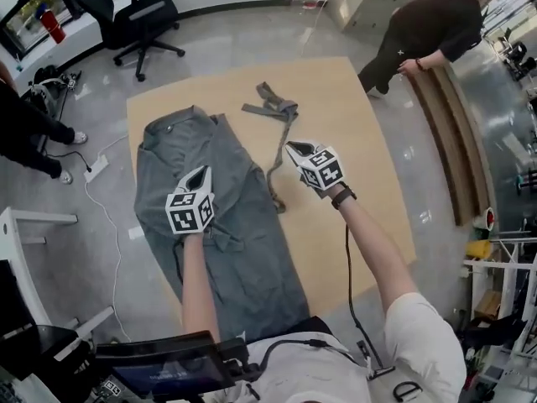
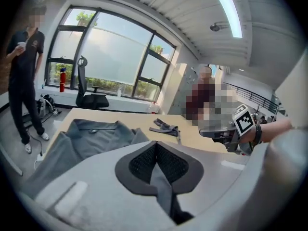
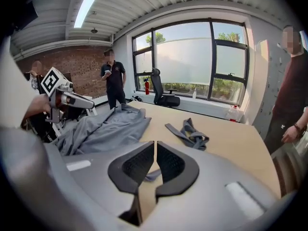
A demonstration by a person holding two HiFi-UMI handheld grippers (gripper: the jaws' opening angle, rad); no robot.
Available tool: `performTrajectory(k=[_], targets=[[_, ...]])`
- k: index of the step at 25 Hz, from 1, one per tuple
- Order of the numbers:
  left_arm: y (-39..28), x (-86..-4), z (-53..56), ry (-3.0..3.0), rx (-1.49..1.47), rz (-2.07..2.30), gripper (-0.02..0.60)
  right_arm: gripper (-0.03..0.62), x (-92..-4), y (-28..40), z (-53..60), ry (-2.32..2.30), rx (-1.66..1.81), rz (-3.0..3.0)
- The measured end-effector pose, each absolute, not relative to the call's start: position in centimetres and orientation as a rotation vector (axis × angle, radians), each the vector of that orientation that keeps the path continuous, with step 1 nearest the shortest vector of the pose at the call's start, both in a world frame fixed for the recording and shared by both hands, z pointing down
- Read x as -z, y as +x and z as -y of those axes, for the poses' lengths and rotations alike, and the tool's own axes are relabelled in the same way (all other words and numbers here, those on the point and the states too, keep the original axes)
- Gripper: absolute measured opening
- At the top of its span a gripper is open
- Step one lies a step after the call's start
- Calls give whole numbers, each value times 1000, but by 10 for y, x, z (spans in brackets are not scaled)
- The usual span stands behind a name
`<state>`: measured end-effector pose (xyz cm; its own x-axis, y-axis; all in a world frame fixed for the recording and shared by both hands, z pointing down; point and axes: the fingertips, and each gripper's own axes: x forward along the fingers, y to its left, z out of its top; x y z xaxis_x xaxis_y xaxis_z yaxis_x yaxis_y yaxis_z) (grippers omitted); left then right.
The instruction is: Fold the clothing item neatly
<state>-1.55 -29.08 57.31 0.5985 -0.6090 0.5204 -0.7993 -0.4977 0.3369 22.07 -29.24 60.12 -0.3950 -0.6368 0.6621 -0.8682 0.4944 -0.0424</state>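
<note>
Office-type room with a shiny grey floor and a tan wooden table (image 1: 361, 141) in the middle of the head view. Far left edge, someone in dark clothes (image 1: 25, 124) is standing around, and there's a black office chair (image 1: 138, 15) up in the upper left.

On the left half of the table is the grey garment (image 1: 243, 259), spread out lengthwise. Its buttoned end is at the top edge of the tabletop and the rest runs down to the bottom edge near the person working. It's a bit rumpled, not folded yet.

The left gripper (image 1: 200, 179) sits over the middle of the garment. Its own view shows the jaws clamped together with a wedge of the grey cloth pinched between the pads.

Just right of the garment, a grey belt (image 1: 281, 112) lies bunched at the top centre, with one strap trailing down the table.

The right gripper (image 1: 295, 149) is right at that strap. Its jaws are closed down to a thin slit with bare table showing through, and the strap seems to lie under them, not pinched.

Upper right, another person in dark clothes (image 1: 428, 23) is standing beside the table.
</note>
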Motion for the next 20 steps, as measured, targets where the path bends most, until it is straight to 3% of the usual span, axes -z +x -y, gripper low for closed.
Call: performTrajectory(k=[5, 9, 14, 20], targets=[[77, -573, 280, 2414, -519, 900, 2, 23, -600, 293, 293, 1287, -516, 2077], [122, -574, 271, 2481, -537, 805, 2, 145, -613, 328, 311, 1305, -529, 2022], [135, -583, 262, 2493, -542, 781, 2, 267, -633, 319, 363, 1311, -487, 2042], [112, -596, 252, 2427, -542, 814, 2, 330, -675, 277, 431, 1263, -449, 2051]])
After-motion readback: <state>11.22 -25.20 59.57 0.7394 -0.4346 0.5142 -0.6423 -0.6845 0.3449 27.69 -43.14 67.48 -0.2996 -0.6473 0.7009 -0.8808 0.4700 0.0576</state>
